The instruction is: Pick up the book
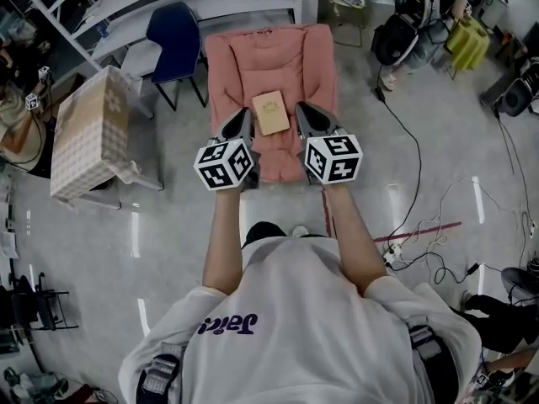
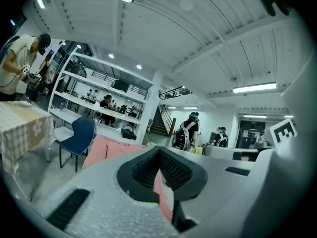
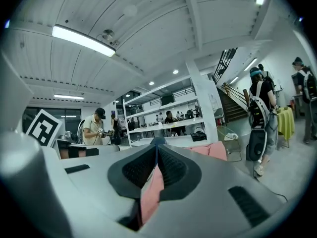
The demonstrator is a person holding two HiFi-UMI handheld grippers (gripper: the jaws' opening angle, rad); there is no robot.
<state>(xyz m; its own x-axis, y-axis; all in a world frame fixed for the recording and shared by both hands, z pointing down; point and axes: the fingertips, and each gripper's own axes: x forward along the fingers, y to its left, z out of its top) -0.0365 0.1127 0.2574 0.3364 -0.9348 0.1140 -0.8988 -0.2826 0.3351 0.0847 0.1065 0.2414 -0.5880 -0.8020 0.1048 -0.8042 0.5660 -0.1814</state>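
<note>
Closed tool, pink chair, blue chair

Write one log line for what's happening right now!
book: flat on pink chair | left gripper: shut, empty | right gripper: shut, empty | book: not gripped yet

book: tan | padded recliner: pink | chair: dark blue | tablecloth: beige-and-white check | shirt: white, purple lettering
</note>
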